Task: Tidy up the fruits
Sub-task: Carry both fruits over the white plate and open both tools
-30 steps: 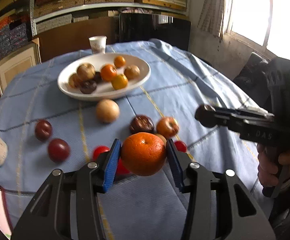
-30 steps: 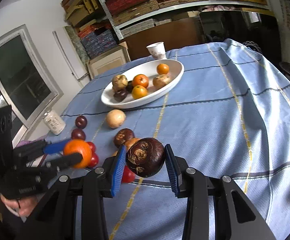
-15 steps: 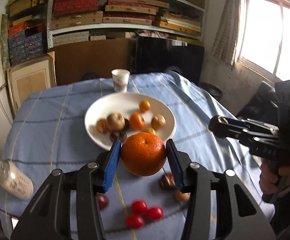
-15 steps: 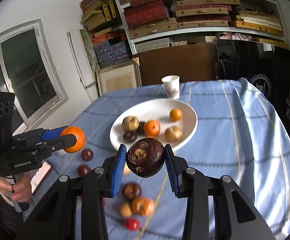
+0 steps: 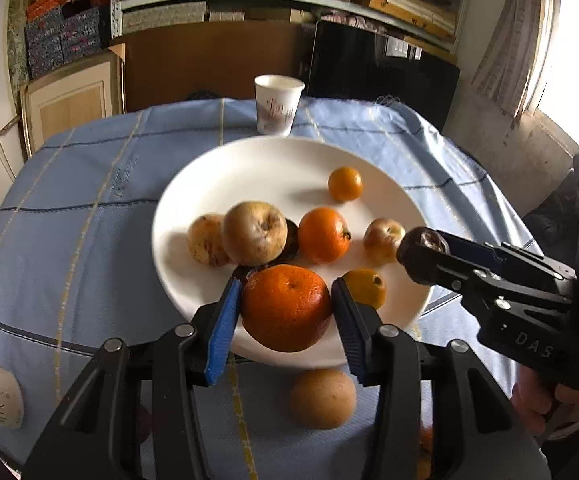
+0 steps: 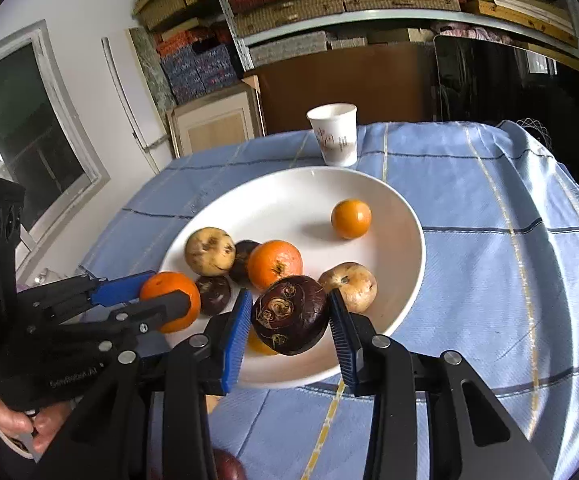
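Left wrist view: the left tongs (image 5: 287, 306) are clenched on an orange (image 5: 286, 307), blue pads pressing both its sides, above the near rim of the white plate (image 5: 209, 168).
Right wrist view: the right tongs (image 6: 289, 316) are clenched on a dark purple fruit (image 6: 290, 314), also over the plate's near rim; seen from the left wrist they (image 5: 421, 254) reach in from the right with the fruit at their tip.
Plate: it sits toward the far edge of the worktop (image 5: 69, 208), which is covered by a blue checked cloth.
Fruit on plate: a small orange (image 5: 345, 183) lies alone on the far side; a second orange (image 5: 324, 234), two pale apples (image 5: 254, 233) and a yellow fruit (image 5: 365, 287) cluster nearer.
Fruit off plate: a tan round fruit (image 5: 323, 398) lies on the cloth just beside the plate's near rim.
Cup: a paper cup (image 5: 278, 104) stands upright at the far edge, just behind the plate.
Hands: a hand (image 6: 21, 424) grips the left handle at the lower left.
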Motion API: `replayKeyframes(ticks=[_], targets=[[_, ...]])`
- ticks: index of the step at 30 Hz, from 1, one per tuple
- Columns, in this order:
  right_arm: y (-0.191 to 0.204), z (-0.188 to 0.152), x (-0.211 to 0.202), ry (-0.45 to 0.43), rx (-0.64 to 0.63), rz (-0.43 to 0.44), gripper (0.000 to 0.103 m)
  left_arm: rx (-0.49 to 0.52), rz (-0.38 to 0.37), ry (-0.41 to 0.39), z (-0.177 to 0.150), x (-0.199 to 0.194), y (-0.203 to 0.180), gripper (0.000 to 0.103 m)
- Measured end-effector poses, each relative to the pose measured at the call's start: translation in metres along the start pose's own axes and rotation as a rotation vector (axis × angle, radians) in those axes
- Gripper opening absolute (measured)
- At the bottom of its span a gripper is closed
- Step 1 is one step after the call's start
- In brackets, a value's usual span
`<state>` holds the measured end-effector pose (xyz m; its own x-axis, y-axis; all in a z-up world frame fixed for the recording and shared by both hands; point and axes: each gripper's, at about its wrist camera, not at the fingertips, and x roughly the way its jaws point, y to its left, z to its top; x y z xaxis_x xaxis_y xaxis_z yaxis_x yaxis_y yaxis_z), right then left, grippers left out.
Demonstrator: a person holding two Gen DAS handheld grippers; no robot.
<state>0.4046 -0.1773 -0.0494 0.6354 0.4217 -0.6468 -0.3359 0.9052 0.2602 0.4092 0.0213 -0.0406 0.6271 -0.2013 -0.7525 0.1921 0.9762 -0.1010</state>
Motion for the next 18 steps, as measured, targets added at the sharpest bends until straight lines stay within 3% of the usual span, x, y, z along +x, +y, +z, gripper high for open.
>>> replayKeyframes(ticks=[13, 18], targets=[[-0.009, 0.001, 0.024, 0.029, 0.006, -0.036, 0.044, 0.036, 0.032, -0.023, 0.010, 0.013, -0.009, 0.048], [-0.007, 0.003, 0.008, -0.003, -0.013, -0.047, 0.045, 0.028, 0.042, -0.066, 0.017, 0.000, -0.010, 0.063]])
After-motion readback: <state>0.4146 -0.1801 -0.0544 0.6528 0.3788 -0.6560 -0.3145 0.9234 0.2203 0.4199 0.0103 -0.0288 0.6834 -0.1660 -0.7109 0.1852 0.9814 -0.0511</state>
